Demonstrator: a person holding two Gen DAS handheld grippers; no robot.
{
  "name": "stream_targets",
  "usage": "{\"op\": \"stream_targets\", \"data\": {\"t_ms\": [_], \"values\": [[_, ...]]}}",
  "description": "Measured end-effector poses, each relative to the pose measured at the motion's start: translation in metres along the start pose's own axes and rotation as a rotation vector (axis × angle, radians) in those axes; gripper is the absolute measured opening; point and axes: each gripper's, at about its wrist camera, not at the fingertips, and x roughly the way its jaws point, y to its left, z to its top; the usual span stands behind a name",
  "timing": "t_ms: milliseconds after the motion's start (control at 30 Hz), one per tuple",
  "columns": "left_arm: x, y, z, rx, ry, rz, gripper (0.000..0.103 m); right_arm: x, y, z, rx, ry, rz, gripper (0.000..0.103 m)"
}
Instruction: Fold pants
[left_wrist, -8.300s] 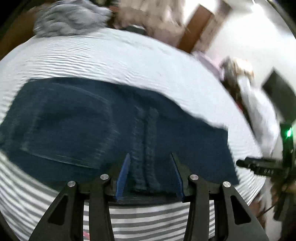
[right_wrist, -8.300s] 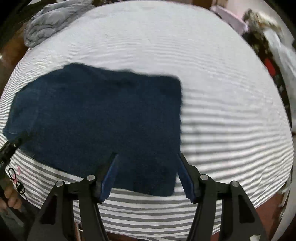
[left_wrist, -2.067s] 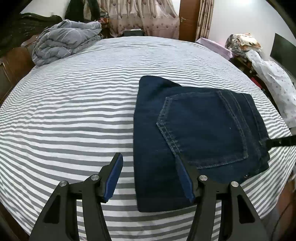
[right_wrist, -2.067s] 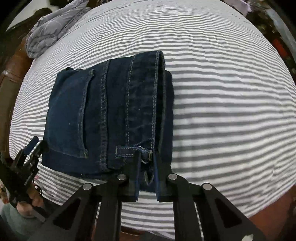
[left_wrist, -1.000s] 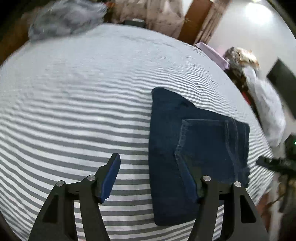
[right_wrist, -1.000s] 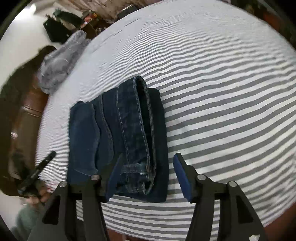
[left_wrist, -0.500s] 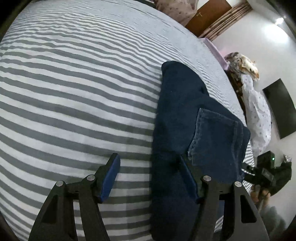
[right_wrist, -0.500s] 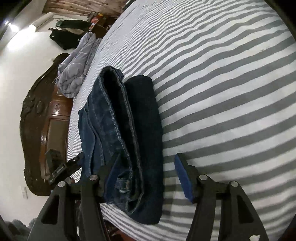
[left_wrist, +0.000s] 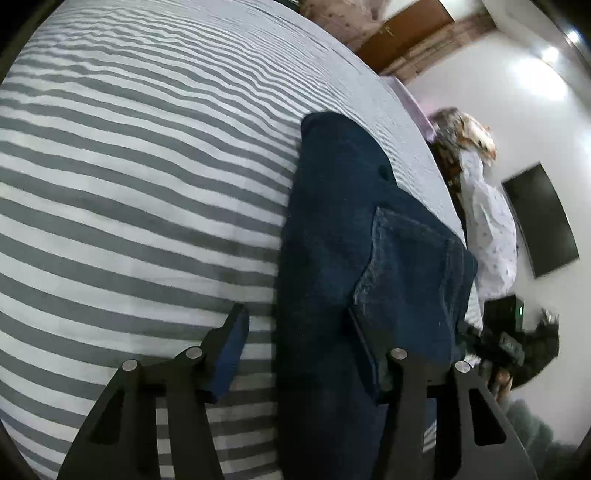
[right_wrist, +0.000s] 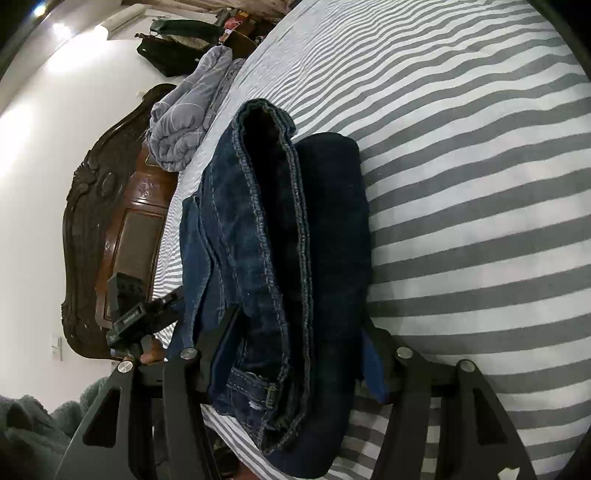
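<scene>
Left wrist view: left gripper (left_wrist: 295, 354) low over striped bed (left_wrist: 129, 177), jaws just been closing, half apart around left edge of folded jeans (left_wrist: 332, 258); grip unclear. Right wrist view: right gripper (right_wrist: 295, 354) straddles the jeans' waistband end, pads beside the denim, can't tell if pressing.

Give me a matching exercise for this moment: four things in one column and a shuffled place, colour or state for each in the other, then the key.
1. folded jeans
2. bedsheet
3. grey blanket
4. wooden headboard

A. dark carved wood at the bed's end
B. bunched up on the bed near the headboard
C. grey and white stripes
D. dark blue, lying on the sheet, straddled by both grippers

Pairs: 1-D, 2-C, 3-B, 4-A
</scene>
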Motion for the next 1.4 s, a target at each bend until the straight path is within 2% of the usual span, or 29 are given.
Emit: {"op": "stream_targets", "data": {"t_ms": [167,267,300,333,400,467,500,567,667,733,867,933,1200,1400], "values": [[0.004,0.0,0.007,0.001,0.01,-0.029,0.057,-0.001,-0.004,0.0,-0.008,-0.015,0.019,0.058],[0.015,-0.007,0.013,-0.019,0.04,-0.13,0.057,0.002,-0.004,0.003,-0.001,-0.026,0.056,0.058],[0.021,-0.015,0.014,-0.011,0.05,-0.131,0.057,0.002,-0.004,0.005,-0.001,-0.032,0.073,0.058],[0.027,-0.025,0.014,0.029,0.047,-0.087,0.057,0.004,-0.004,0.007,0.002,-0.038,0.081,0.056],[0.034,-0.036,0.014,0.08,0.035,-0.047,0.058,0.012,-0.002,0.012,-0.003,-0.042,0.069,0.056],[0.031,-0.032,0.015,0.048,0.034,-0.063,0.057,0.017,0.003,0.015,-0.014,-0.042,0.046,0.053],[0.028,-0.028,0.016,0.023,0.03,-0.074,0.05,0.017,0.005,0.016,-0.012,-0.041,0.04,0.051],[0.025,-0.02,0.018,-0.027,0.028,-0.088,0.044,0.012,0.006,0.014,-0.003,-0.049,0.032,0.036],[0.016,-0.032,0.018,0.022,0.002,-0.038,0.034,0.004,0.02,0.013,0.0,-0.076,0.014,0.026],[0.007,-0.047,0.018,0.074,-0.029,-0.01,0.025,0.0,0.037,0.013,-0.029,-0.084,-0.03,0.025],[-0.012,-0.064,0.027,0.106,-0.068,-0.008,0.023,-0.005,0.06,0.021,-0.065,-0.076,-0.085,0.024],[-0.022,-0.072,0.032,0.141,-0.097,0.011,0.023,-0.006,0.069,0.028,-0.079,-0.078,-0.081,0.024],[-0.06,-0.057,0.078,0.135,-0.211,0.045,0.023,0.017,0.126,0.086,-0.187,-0.08,-0.075,0.024],[-0.065,-0.027,0.106,0.106,-0.254,0.078,0.023,0.051,0.143,0.125,-0.235,-0.067,-0.056,0.024]]}}
